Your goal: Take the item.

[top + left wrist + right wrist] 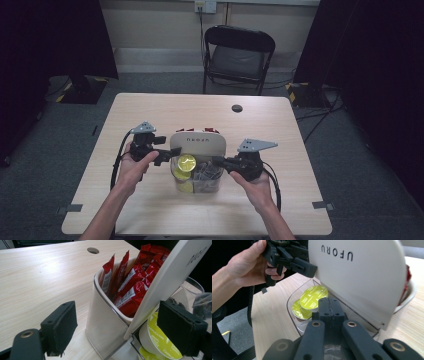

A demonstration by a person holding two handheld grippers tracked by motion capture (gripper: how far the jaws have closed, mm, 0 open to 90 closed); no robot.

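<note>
A countertop organiser stands mid-table with its white lid tilted up; the lid reads UFORU. Behind the lid, a white cup holds several red sachets. In front, a clear compartment holds yellow-green capsules and grey packets. My left gripper is open and straddles the lid's left edge, one pad outside the white cup and the other by a capsule. My right gripper is shut just above the clear compartment, and I see nothing between its pads.
The organiser sits on a light wooden table that has a round cable hole at the far side. A black folding chair stands beyond the table. Dark curtains hang at both sides.
</note>
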